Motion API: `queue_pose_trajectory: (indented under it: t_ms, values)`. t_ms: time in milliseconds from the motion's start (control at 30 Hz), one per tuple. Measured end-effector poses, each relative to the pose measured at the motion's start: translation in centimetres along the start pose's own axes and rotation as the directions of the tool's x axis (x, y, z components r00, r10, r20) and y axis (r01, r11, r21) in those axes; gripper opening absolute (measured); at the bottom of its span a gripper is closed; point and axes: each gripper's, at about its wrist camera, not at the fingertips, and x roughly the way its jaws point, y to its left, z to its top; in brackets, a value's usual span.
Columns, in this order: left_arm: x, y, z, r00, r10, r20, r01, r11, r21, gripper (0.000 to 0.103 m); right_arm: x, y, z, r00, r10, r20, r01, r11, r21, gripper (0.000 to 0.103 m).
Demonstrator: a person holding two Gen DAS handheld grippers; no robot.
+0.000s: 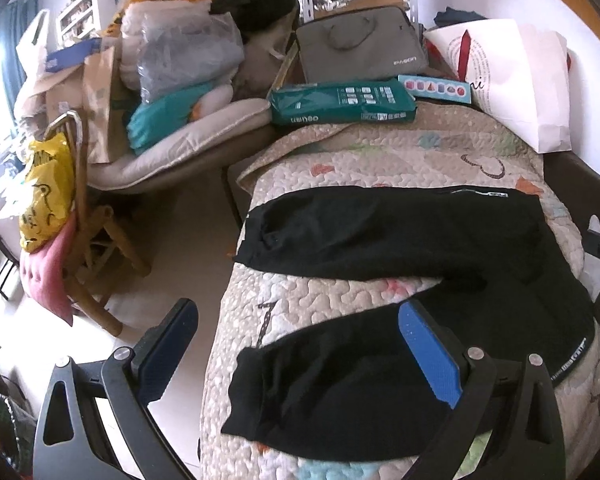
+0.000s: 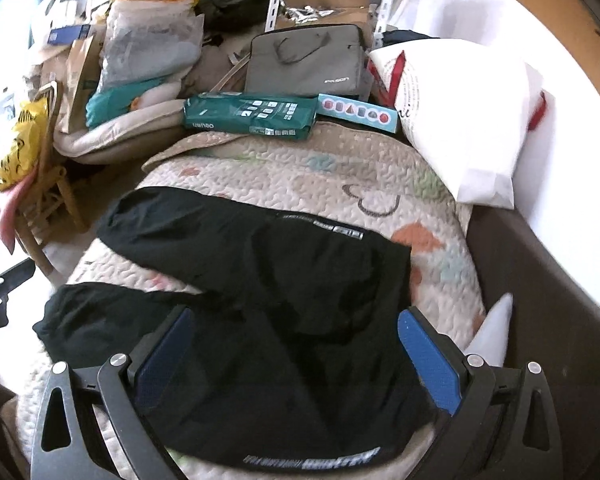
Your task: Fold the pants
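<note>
Black fabric pants (image 1: 380, 240) spread flat on pale quilted patterned bedspread (image 1: 380, 152), legs splayed apart toward bed's left edge. Left gripper (image 1: 300, 344) wide open, hovering over near leg. Right gripper (image 2: 296, 344) wide open, above waistband end, holding nothing.

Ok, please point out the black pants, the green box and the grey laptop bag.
black pants (image 2: 300, 340), right wrist view, seat area.
green box (image 1: 340, 104), left wrist view, top face.
grey laptop bag (image 2: 308, 62), right wrist view, front panel.
</note>
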Motion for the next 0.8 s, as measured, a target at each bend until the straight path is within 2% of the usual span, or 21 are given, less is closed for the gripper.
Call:
queue_pose_trajectory:
  t_ms: [133, 200, 300, 333, 433, 567, 667, 800]
  values:
    - [4.1, 1.7, 2.1, 0.996, -0.063, -0.065, 0.062, 0.998, -0.013, 0.101, 3.8, -1.2, 1.8, 0.997, 0.061, -0.05, -0.064, 0.996, -0.06, 0.102]
    - [6.8, 3.0, 3.5, 0.988, -0.118, -0.101, 0.114, 0.993, -0.044, 0.1, 6.3, -2.1, 2.6, 0.992, 0.092, -0.083, -0.099, 0.992, -0.076, 0.102]
    - [11.1, 5.1, 5.4, 0.974, -0.176, -0.144, 0.165, 0.982, -0.087, 0.079, 9.5, -2.9, 3.6, 0.987, 0.103, -0.121, -0.117, 0.987, -0.111, 0.094]
    - [12.8, 5.8, 6.0, 0.969, -0.183, -0.165, 0.166, 0.98, -0.108, 0.077, 10.7, -3.2, 3.9, 0.984, 0.114, -0.136, -0.13, 0.985, -0.116, 0.09]
    - [16.9, 7.8, 7.5, 0.961, -0.208, -0.181, 0.176, 0.968, -0.176, 0.077, 13.8, -3.9, 5.0, 0.974, 0.15, -0.171, -0.169, 0.98, -0.107, 0.083]
    - [20.9, 9.5, 9.1, 0.959, -0.224, -0.175, 0.182, 0.956, -0.229, 0.077, 17.4, -5.1, 6.4, 0.958, 0.212, -0.194, -0.229, 0.971, -0.065, 0.082]
    - [23.3, 9.3, 9.8, 0.956, -0.224, -0.187, 0.185, 0.961, -0.206, 0.077, 20.0, -5.8, 7.0, 0.947, 0.229, -0.226, -0.245, 0.969, -0.045, 0.082]
    - [25.8, 7.9, 10.1, 0.948, -0.229, -0.221, 0.2, 0.969, -0.144, 0.077, 23.9, -6.8, 7.5, 0.946, 0.201, -0.256, -0.218, 0.975, -0.038, 0.082]
